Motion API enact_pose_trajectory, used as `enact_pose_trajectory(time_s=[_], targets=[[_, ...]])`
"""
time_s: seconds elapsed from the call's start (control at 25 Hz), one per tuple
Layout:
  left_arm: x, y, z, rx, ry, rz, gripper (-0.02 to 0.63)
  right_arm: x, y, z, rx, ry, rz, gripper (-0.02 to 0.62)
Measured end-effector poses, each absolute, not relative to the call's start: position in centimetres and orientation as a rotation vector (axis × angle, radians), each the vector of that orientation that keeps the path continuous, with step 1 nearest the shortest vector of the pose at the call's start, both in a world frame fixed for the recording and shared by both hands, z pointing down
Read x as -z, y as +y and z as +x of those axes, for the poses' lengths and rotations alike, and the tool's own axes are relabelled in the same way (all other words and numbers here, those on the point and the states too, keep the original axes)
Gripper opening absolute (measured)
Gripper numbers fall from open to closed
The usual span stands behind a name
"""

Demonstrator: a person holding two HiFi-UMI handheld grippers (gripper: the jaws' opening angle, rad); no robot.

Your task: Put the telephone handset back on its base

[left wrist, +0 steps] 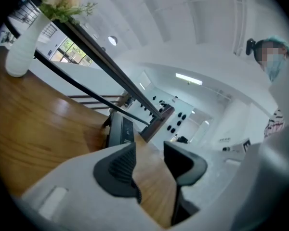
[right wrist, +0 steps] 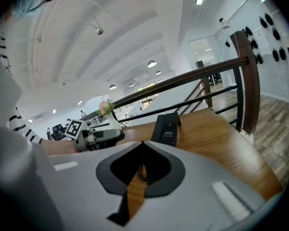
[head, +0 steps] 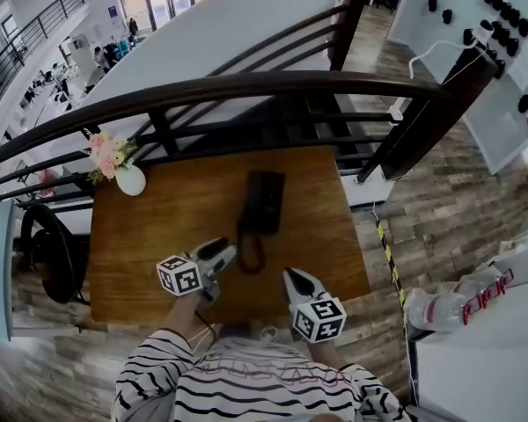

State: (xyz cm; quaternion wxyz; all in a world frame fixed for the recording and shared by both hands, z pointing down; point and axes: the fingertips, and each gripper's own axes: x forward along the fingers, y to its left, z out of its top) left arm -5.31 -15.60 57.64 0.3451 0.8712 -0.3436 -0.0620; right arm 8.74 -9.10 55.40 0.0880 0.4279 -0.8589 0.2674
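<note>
A black telephone (head: 264,200) lies on the wooden table (head: 158,227), with its coiled cord (head: 251,255) looped toward me. The handset seems to rest along the base; I cannot tell how well it sits. My left gripper (head: 222,251) hovers just left of the cord loop. Its jaws stand open with only table showing between them, and the telephone (left wrist: 120,129) is ahead of that gripper (left wrist: 149,153). My right gripper (head: 292,276) is near the table's front edge, right of the cord. Its tips (right wrist: 142,143) meet, shut on nothing; the cord (right wrist: 140,173) and telephone (right wrist: 167,128) lie beyond.
A white vase with pink flowers (head: 123,172) stands at the table's far left corner. A dark curved railing (head: 246,86) runs behind the table. A black chair (head: 48,249) sits to the left. On the right a white counter holds a water bottle (head: 440,310).
</note>
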Motion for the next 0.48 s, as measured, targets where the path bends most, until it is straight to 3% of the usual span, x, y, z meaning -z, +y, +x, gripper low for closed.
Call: enact_pose_trajectory(time_s=[0.48], targets=[[-53.5, -6.7, -2.7, 0.155, -0.905, 2.398, 0.113, -52.7, -3.6, 8.3, -0.689, -2.652, 1.227, 0.000]])
